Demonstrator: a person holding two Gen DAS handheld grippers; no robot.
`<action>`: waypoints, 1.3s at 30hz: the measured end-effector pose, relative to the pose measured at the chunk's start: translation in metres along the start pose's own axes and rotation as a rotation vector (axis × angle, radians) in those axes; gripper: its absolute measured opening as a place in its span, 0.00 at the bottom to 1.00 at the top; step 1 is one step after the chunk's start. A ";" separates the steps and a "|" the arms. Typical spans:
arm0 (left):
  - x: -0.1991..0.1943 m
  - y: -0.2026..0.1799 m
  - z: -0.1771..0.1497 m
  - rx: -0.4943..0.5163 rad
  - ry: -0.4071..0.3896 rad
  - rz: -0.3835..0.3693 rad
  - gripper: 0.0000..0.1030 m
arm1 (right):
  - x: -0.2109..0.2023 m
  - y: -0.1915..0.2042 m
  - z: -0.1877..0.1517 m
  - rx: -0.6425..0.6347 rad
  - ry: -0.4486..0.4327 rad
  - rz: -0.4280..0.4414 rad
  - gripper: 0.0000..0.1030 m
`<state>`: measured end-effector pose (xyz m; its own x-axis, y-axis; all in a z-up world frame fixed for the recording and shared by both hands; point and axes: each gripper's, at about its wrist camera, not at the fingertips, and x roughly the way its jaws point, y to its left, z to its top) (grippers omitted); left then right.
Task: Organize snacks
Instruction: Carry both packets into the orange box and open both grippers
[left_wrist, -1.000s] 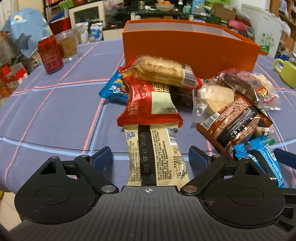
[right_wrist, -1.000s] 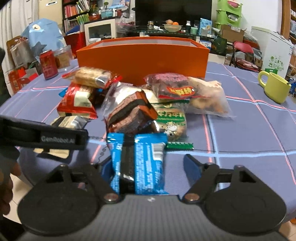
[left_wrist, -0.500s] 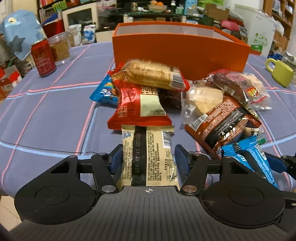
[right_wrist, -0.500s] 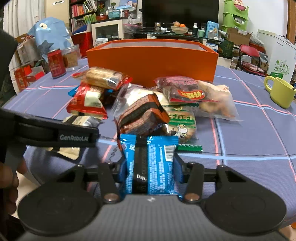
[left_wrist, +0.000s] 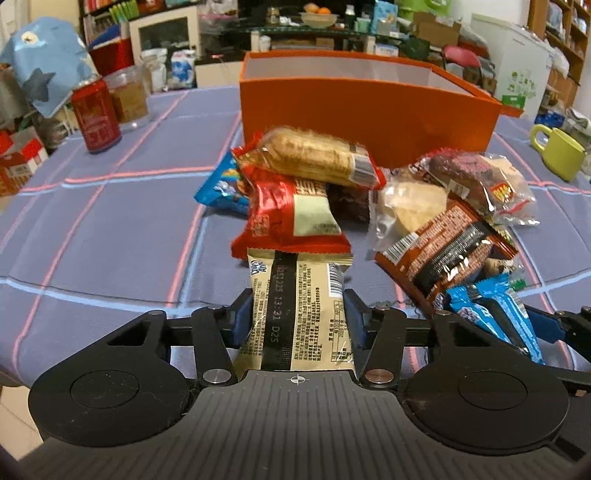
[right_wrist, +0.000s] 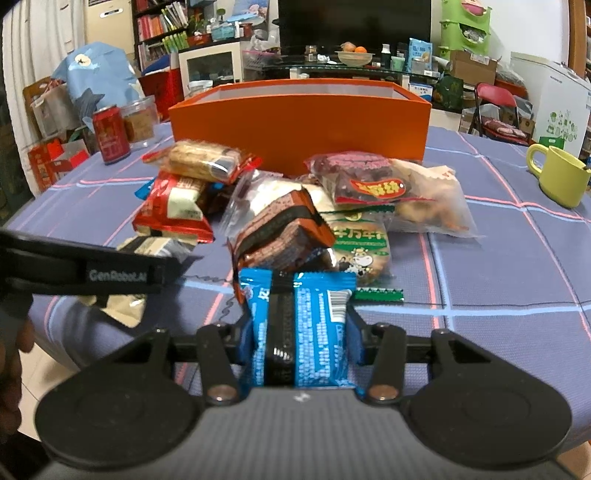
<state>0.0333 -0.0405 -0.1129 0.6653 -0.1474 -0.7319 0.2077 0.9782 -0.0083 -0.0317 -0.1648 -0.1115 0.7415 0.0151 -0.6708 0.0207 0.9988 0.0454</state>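
I am only at the start of this job, I think. My left gripper has just been closing, and now its jaws pinch the sides of a cream snack pack that lies flat on the bench, at the near end of the pile. My right gripper has just been closing too, and its jaws squeeze a blue snack pack, also at the near edge of the pile. Both packs look like they are resting on the blue checked cloth, not lifted yet, though I cannot be sure of that. The orange box sits at the far side of the bench, right behind the pile, and I guess that is where the snacks should go. From here I can see its pale inside wall, but not the bottom, so I cannot tell if any snack is in it. Nearly all the snacks are in a heap in front of the box: a red pack, a long biscuit pack lying on top of it, a brown pack, a clear bag with a dark cake, a green pack and more. So two packs are grabbed, and none is put away that I can see. What is left is to lift these two, carry them over the heap to the box, and then come back for each of the others.
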 end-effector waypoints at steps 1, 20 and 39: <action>0.000 0.000 0.001 0.003 -0.001 0.005 0.21 | -0.001 0.000 0.000 0.002 -0.001 0.001 0.47; -0.008 -0.001 0.005 0.024 -0.017 0.017 0.21 | -0.006 0.005 0.000 -0.017 -0.001 0.013 0.47; -0.046 0.006 0.020 -0.022 -0.103 -0.088 0.21 | -0.048 0.002 0.019 -0.044 -0.085 0.031 0.47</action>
<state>0.0185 -0.0307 -0.0653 0.7151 -0.2464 -0.6541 0.2539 0.9635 -0.0854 -0.0545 -0.1642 -0.0657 0.7955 0.0441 -0.6043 -0.0313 0.9990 0.0317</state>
